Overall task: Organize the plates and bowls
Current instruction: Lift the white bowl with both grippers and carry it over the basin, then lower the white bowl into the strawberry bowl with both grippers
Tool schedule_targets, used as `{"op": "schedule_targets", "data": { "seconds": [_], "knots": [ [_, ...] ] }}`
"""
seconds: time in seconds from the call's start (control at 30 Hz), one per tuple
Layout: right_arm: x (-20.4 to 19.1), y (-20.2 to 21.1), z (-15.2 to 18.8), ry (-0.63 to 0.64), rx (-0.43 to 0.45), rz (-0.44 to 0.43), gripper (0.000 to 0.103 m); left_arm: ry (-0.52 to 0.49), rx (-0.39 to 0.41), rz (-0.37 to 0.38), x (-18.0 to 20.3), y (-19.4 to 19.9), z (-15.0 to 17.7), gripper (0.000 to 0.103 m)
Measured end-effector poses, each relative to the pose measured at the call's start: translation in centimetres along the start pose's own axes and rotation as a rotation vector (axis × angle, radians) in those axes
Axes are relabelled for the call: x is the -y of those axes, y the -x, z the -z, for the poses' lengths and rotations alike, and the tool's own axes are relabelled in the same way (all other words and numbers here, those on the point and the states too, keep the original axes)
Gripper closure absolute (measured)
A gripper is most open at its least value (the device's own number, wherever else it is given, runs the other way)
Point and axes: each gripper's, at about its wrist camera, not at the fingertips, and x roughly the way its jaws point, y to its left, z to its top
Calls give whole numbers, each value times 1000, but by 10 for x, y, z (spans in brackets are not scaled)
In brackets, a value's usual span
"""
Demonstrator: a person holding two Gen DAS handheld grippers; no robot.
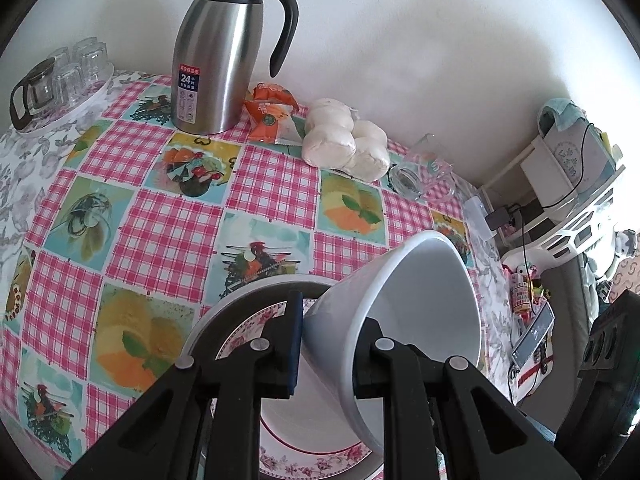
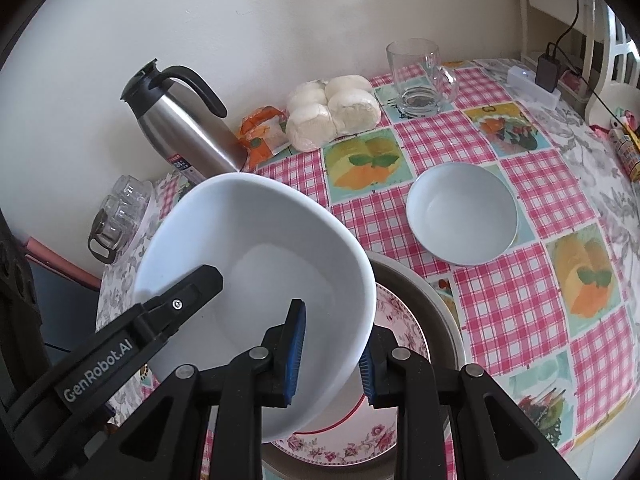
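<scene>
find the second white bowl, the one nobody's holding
In the right wrist view, the free bowl sits upright on the checked tablecloth, right of centre, in front of the glass mug.

A tablecloth (image 2: pixel 500 300) checked in pink and white, with fruit panels in teal, yellow and orange, is seen. On it, a plain white bowl (image 2: pixel 462 214) is shown; nearer, a plate (image 2: pixel 400 316) rimmed with pink flowers and a red line.
</scene>
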Motion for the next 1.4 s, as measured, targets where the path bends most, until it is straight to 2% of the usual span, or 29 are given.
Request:
{"op": "schedule_targets", "data": {
  "seconds": [0.47, 0.83, 1.1, 1.4],
  "knots": [
    [-3, -10, 14, 17, -72, 31, 75, 23, -40, -32, -10, -5, 19, 84],
    [-5, -13, 22, 33, -84, 45, 74, 32, -89, -74, -19, -18, 33, 84],
    [-6, -17, 23, 41, -91, 49, 74, 38, -93, -83, -23, -21, 32, 84],
    [-4, -14, 21, 38, -76, 55, 74, 28, -73, -79, -20, -15, 31, 70]
  ]
}}
